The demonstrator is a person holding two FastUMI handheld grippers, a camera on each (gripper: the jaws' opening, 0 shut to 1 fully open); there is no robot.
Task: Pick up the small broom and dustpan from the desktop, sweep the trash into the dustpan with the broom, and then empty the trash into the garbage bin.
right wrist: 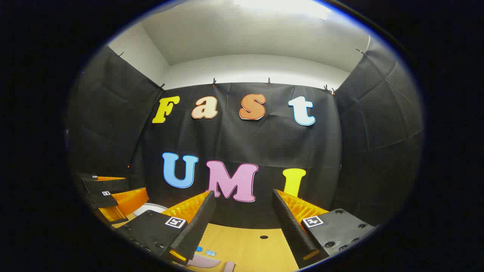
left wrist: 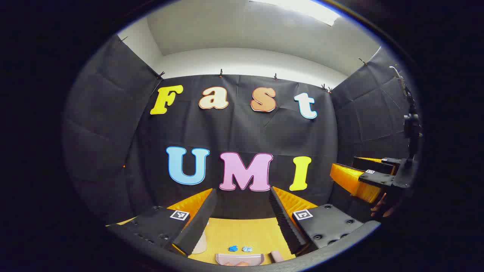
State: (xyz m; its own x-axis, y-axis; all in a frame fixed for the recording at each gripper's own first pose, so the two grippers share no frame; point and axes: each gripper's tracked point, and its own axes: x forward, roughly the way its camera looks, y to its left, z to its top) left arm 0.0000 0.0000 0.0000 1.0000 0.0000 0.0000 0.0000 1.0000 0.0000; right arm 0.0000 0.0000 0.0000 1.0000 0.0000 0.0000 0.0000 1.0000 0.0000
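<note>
Both tongs held high, spread wide, nothing gripped.
I see the blue trash (left wrist: pixel 239 249) and pink dustpan (left wrist: pixel 239 258) low on the surface (left wrist: pixel 242 232); descending blind, I risk scattering the scraps.

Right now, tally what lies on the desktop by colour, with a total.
Blue scraps: 2, one beside the other
Pinkish items at the near edge: 2, a wide curved piece, probably the dustpan, and a narrow piece, perhaps the broom
Total: 4
Both the left gripper and the right gripper hover open above the desktop.
</note>
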